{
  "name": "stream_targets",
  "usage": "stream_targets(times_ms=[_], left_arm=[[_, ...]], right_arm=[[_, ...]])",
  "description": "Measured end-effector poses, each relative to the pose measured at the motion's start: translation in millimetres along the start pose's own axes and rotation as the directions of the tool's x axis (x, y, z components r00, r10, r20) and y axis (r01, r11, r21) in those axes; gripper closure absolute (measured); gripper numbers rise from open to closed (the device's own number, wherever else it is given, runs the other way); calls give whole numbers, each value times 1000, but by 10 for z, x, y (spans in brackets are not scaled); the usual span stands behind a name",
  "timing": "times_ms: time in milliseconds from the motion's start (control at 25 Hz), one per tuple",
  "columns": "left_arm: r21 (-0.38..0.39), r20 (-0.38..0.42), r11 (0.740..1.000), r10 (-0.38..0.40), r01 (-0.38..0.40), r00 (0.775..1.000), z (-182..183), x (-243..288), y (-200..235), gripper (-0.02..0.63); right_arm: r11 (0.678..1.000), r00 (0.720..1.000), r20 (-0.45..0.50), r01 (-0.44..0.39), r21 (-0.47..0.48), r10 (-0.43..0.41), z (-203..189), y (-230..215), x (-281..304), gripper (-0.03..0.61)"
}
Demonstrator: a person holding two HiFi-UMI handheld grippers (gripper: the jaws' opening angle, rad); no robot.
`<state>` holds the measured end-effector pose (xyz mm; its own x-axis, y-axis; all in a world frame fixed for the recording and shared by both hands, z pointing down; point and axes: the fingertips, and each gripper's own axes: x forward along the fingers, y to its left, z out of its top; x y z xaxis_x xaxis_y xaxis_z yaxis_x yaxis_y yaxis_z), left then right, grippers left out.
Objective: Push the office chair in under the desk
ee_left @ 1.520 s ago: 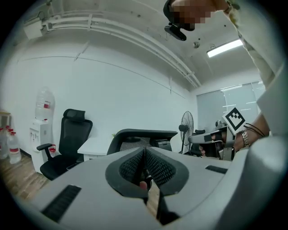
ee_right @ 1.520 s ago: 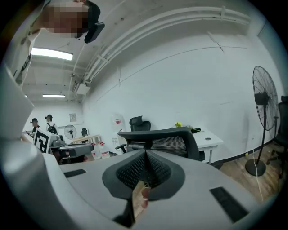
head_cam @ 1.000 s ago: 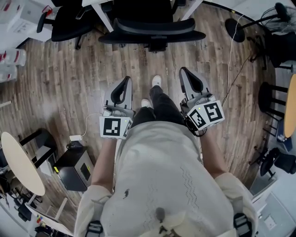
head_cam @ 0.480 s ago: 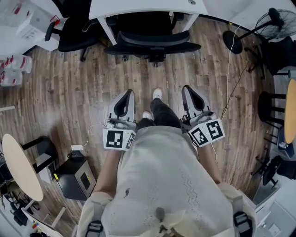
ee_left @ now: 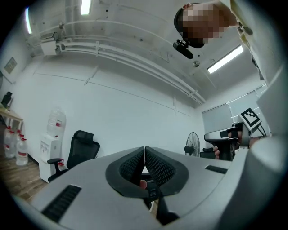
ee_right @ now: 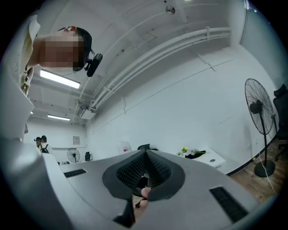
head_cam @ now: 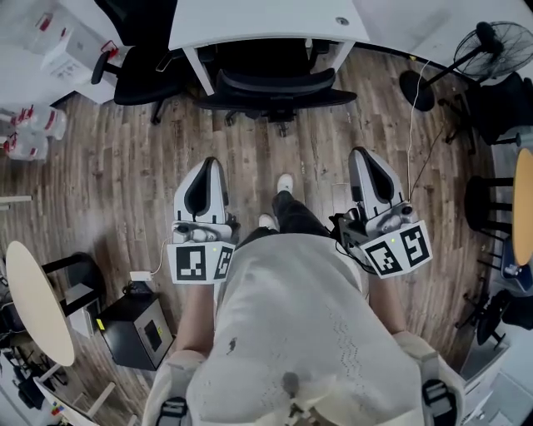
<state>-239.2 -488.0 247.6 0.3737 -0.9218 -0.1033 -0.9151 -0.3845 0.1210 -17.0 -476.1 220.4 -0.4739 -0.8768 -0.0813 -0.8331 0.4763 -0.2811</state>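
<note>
The black office chair [head_cam: 275, 87] stands at the white desk [head_cam: 266, 21], its seat partly under the desktop and its backrest toward me. My left gripper [head_cam: 205, 166] is held level over the wood floor, well short of the chair, shut with nothing between its jaws. My right gripper [head_cam: 368, 158] is level too, shut and empty, to the right of the chair's line. In the left gripper view the left gripper [ee_left: 144, 150] has its ribbed pads pressed together; in the right gripper view the right gripper [ee_right: 146, 155] shows the same.
A second black chair [head_cam: 141, 58] stands left of the desk. A standing fan [head_cam: 491, 42] and its cord are at the right. Water bottles [head_cam: 29, 133] lie at the left, a black box [head_cam: 137, 324] and a round table [head_cam: 33, 299] at the lower left.
Both grippers have risen and spread apart, still shut. The head view now shows more of the desk, and the chair sits farther off near the top.
</note>
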Motion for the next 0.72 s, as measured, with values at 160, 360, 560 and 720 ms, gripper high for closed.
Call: stream_targets(times_ms=[160,360,560,720], left_arm=[[11,21,1000,24,-24,999,248,-90,-6,591],[4,-9,1000,22,-22,1000,208,-157,-74,591],[4,-23,1000,9,-9,1000,131,-185,-190,591],[30,-36,1000,-6,7,999,69,-151,-268,591]], right_arm=[[999,1000,7,11,-53,-11,235,49,-117,571],[996,999,6,38,-83,-38,279,-33,-281,571],[993,998,-9,56,-105,-57,236,-68,-400,572],[993,998,-15,67,-92,-69,208,-127,-433,572]])
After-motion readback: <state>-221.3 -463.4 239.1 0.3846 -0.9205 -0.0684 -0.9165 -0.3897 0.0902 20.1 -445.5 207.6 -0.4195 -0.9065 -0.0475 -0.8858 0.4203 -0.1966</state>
